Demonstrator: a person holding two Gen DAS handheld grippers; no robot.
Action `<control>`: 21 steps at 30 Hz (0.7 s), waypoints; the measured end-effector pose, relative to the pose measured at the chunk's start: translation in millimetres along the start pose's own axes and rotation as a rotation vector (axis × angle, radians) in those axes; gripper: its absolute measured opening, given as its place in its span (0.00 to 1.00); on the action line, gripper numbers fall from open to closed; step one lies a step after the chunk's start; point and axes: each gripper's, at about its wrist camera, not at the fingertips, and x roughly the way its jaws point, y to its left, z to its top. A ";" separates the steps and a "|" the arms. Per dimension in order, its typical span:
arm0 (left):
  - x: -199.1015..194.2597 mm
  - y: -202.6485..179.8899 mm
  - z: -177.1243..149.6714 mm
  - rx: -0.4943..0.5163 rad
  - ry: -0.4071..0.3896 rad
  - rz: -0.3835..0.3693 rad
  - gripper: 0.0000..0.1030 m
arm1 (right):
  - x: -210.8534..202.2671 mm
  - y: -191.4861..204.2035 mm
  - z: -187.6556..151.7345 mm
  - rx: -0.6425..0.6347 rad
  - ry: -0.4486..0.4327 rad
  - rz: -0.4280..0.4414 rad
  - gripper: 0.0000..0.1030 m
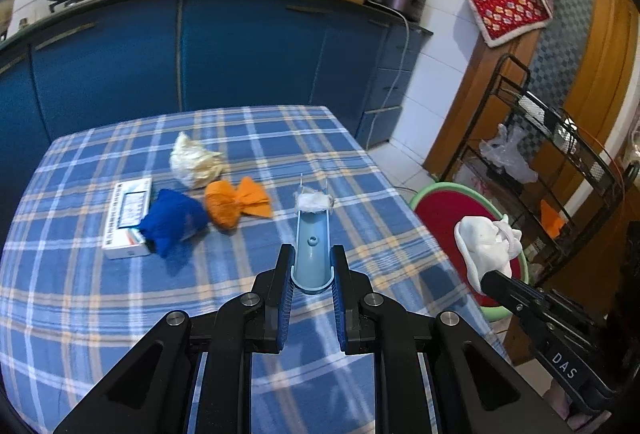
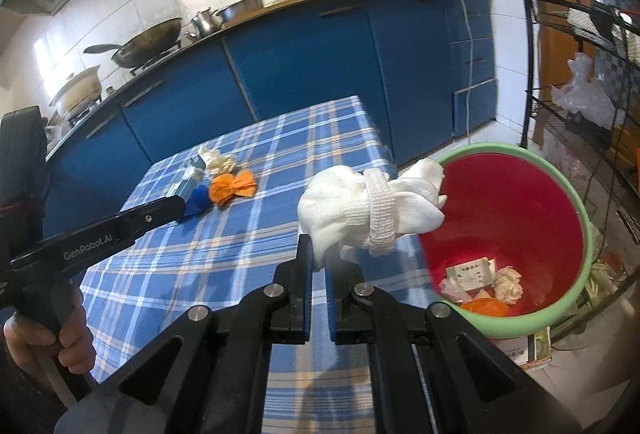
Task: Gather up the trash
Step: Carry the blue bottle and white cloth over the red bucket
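Right wrist: right tool (image 2: 319, 266) pinches knitted white glove (image 2: 360, 210); left tool (image 1: 312, 274) clamps blue plastic trough (image 1: 312, 250).

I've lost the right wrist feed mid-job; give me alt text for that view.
The right gripper is shut on a white bundled cloth glove, held at the edge of the blue plaid tablecloth beside the red bin with a green rim, which already contains paper scraps. The left gripper reaches in from the left over the table, holding a blue-grey plastic piece.
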 end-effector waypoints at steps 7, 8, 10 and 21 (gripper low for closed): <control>16.3 -23.1 6.4 0.029 0.014 -0.032 0.17 | -5.5 -21.9 1.4 0.033 -0.011 -0.025 0.08; 18.2 -26.5 7.4 0.032 0.014 -0.038 0.17 | -6.2 -25.5 1.7 0.039 -0.012 -0.031 0.08; 21.8 -33.7 9.1 0.042 0.015 -0.049 0.17 | -7.3 -32.6 2.0 0.050 -0.013 -0.042 0.08; 48.2 -83.8 11.2 0.120 0.040 -0.116 0.17 | -8.8 -81.7 -3.3 0.139 -0.006 -0.105 0.08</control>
